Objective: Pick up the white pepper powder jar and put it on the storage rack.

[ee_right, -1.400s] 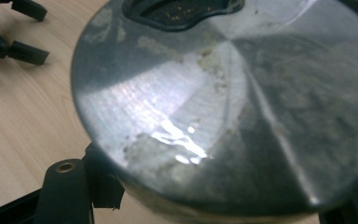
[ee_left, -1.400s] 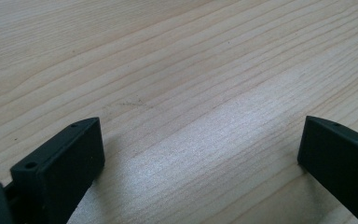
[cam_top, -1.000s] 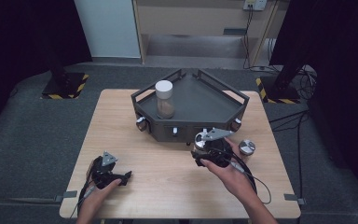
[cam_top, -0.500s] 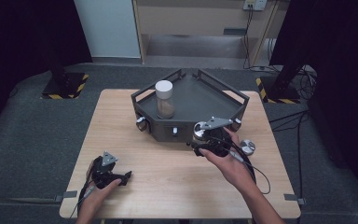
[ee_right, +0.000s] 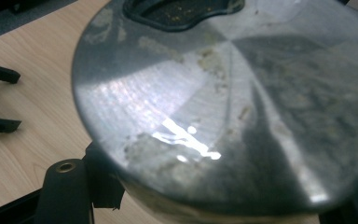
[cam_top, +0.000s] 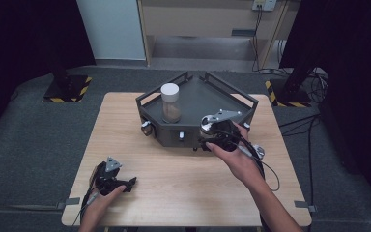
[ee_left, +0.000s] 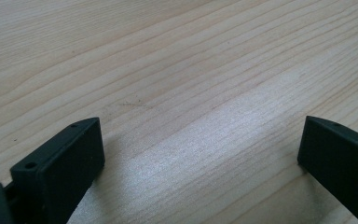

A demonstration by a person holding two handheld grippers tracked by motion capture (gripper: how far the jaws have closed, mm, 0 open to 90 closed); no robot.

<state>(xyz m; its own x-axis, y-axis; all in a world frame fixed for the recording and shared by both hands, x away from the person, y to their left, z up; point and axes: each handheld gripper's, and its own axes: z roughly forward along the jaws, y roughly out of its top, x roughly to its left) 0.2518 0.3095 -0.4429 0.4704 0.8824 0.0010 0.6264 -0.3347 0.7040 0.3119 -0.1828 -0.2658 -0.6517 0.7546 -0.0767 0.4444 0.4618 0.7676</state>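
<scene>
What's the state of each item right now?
Clear jar with white lid: upright in tray, lid on, brown contents.
Round metal container: gripped, lifted at tray's front.
Dark angular metal tray: resting on table.
Right claw: shut on container.
Left claw: open, on table.

High view overhead, facing far across table (cam_top: 125, 145); gripper views close-up, sharing its wooden top.
</scene>
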